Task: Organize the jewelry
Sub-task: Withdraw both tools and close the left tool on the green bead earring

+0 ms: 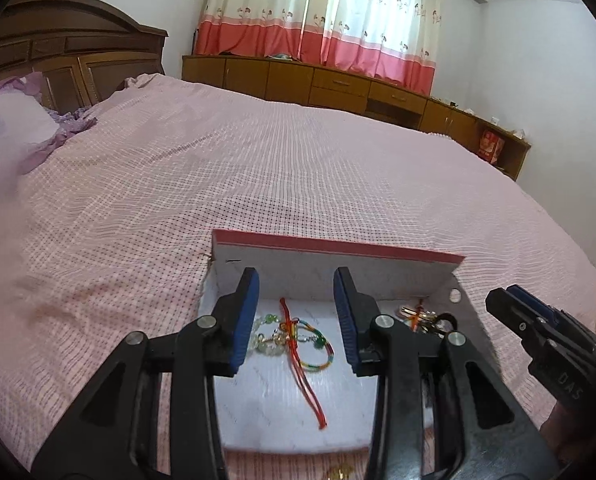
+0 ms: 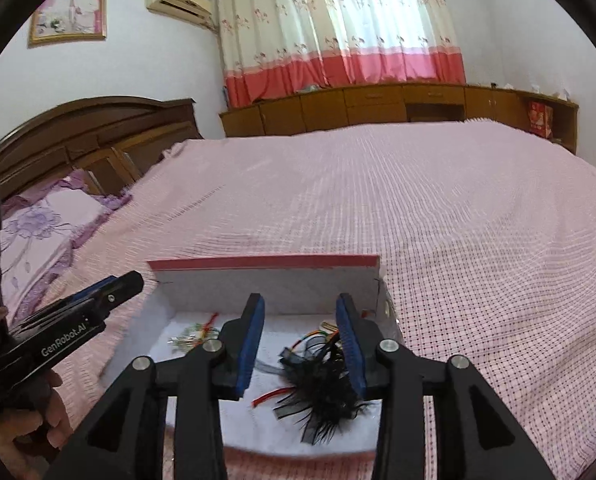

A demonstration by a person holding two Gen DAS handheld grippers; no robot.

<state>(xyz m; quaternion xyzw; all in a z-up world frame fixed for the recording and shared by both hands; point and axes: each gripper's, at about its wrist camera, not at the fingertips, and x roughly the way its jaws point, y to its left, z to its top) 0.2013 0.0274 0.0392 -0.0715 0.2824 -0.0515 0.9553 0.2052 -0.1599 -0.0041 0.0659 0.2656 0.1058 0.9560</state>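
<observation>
now i hold my left gripper (image 1: 296, 318) and right gripper (image 2: 299, 340) above the open box (image 1: 337, 266) on the bed (image 1: 258, 168), jaws parted and empty; bracelets (image 1: 298, 336) and a black feather piece (image 2: 321, 392) lie inside the box.

Box (image 1: 234, 264) open on top; raised lid (image 1: 337, 246) blocks far side; bedspread (image 1: 258, 160) around bare.
</observation>
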